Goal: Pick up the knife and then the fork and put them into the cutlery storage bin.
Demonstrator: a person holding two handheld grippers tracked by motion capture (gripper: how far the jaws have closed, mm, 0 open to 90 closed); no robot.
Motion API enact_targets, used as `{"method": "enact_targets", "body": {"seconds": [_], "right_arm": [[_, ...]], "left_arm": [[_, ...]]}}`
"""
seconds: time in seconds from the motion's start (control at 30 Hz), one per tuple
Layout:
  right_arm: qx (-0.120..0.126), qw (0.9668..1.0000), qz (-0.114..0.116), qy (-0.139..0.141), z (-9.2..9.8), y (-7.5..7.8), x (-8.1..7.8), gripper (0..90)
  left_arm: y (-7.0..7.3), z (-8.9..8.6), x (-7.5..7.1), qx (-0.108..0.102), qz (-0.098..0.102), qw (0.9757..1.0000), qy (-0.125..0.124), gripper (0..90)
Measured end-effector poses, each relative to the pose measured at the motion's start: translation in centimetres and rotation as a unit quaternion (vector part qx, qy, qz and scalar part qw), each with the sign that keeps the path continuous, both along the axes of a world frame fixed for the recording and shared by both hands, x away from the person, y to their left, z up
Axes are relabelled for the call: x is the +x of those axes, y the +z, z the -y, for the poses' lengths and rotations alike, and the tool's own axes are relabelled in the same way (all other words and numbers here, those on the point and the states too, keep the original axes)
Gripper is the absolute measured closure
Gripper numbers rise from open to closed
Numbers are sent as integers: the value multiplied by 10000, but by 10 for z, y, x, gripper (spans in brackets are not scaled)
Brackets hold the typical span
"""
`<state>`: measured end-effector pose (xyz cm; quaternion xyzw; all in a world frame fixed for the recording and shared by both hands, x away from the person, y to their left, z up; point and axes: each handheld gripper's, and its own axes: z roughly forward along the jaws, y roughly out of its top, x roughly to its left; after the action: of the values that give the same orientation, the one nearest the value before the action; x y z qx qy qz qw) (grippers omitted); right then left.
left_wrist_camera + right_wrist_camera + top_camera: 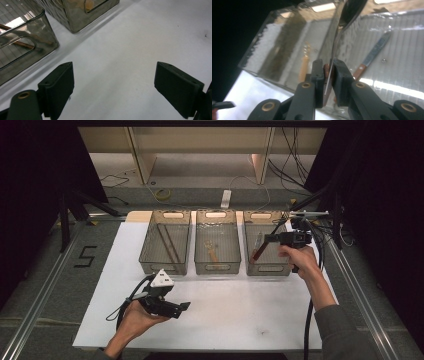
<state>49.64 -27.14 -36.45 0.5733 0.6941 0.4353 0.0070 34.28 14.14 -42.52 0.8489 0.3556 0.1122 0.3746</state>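
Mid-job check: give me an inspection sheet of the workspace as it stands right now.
Surface: white table top, bare apart from a few small specks.
Job's things: spoon with a reddish handle, held above the right bin; a knife lies in that bin.
Clutter: left bin holds brown sticks; middle bin holds a wooden-handled utensil.
Grippers: left gripper open, nothing between its jaws; right gripper shut on the spoon.
Cables: black cable trails from the right gripper; loose leads on the floor beyond the table.
Surroundings: dark curtains, metal frame rails, wooden furniture legs behind.
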Motion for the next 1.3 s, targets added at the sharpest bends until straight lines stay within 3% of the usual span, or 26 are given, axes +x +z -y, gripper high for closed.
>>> {"method": "enact_targets", "body": {"seconds": [0.1,0.27,0.37,0.87,1.03,1.13,1.3], "right_arm": [[-173,9998,-71,-62,-2,-6,8,806],[-208,9995,-214,-105,-2,-14,15,805],[-191,9993,-285,-114,-4,-18,17,805],[-448,9975,-555,3,-16,-32,23,788],[-632,9961,-623,-18,-20,-35,24,674],[-945,9945,-436,-74,-22,-32,22,598],[-828,9957,-409,-79,-18,-27,20,517]], "left_arm": [[0,-1,0,13,0,10000,-6,158],[0,-1,0,-3,-7,10000,4,158],[1,-1,-1,-95,-26,9999,-26,157],[0,-3,-1,-95,-52,9999,-5,157],[-1,-3,-1,-78,-63,9999,-11,156],[-1,-3,-1,-90,-73,9999,3,157],[-1,-3,-1,-85,-68,9999,4,157]]}}
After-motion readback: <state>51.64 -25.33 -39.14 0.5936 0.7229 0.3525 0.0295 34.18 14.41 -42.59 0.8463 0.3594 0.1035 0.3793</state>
